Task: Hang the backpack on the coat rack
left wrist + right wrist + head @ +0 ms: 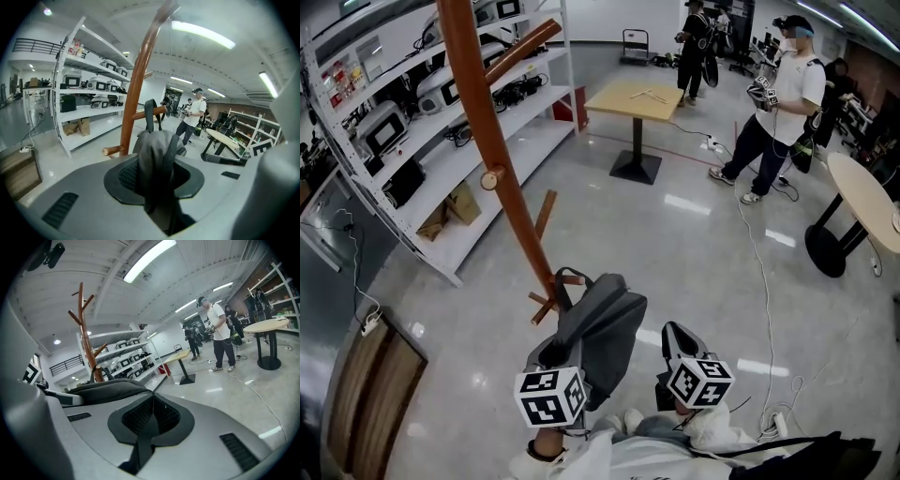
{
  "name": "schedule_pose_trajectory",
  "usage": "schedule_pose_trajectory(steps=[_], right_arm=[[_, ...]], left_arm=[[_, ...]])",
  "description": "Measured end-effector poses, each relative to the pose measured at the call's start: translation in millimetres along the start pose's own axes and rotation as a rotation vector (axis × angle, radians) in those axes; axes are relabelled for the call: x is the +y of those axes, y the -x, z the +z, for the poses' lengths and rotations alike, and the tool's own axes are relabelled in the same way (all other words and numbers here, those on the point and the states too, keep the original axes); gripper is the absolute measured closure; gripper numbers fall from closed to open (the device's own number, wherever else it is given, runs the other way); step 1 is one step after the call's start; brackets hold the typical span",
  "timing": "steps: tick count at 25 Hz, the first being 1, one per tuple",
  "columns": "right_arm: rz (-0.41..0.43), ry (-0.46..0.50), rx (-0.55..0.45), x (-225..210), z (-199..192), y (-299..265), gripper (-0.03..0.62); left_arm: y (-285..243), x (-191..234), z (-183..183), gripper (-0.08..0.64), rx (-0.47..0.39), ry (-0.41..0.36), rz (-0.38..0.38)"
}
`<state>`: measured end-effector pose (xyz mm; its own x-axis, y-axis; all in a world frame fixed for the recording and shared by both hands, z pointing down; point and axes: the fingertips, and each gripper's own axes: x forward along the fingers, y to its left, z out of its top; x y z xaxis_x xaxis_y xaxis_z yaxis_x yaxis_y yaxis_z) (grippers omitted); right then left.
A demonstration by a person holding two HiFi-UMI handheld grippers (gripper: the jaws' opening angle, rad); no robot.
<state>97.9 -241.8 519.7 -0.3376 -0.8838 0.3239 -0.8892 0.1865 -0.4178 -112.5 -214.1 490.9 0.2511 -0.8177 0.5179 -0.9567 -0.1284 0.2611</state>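
The brown wooden coat rack [492, 131] leans across the head view, with short pegs [546, 307] low on its pole. The grey backpack [602, 326] hangs against the pole, and its black top loop [150, 110] lies across one peg [161, 110]. My left gripper [154, 173] is shut on a fold of the backpack's grey fabric; in the head view it [558, 354] sits just under the bag. My right gripper [151, 416] is shut with nothing between its pads. It [675, 336] stands a little to the right of the backpack [105, 389], apart from it.
White shelving [441, 103] with equipment runs along the left. A square table [636, 98] stands behind the rack and a round table [862, 202] at the right. A person [773, 112] stands near the back. A cable [759, 281] trails over the floor.
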Motion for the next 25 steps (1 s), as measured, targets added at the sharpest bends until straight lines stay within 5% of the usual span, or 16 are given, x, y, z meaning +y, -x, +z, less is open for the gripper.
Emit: schedule_pose_trajectory(steps=[25], right_arm=[[-0.026,0.033,0.03,-5,-6,2,0.578]], left_arm=[[-22,27,-19,0.453,0.007,0.068,0.036]])
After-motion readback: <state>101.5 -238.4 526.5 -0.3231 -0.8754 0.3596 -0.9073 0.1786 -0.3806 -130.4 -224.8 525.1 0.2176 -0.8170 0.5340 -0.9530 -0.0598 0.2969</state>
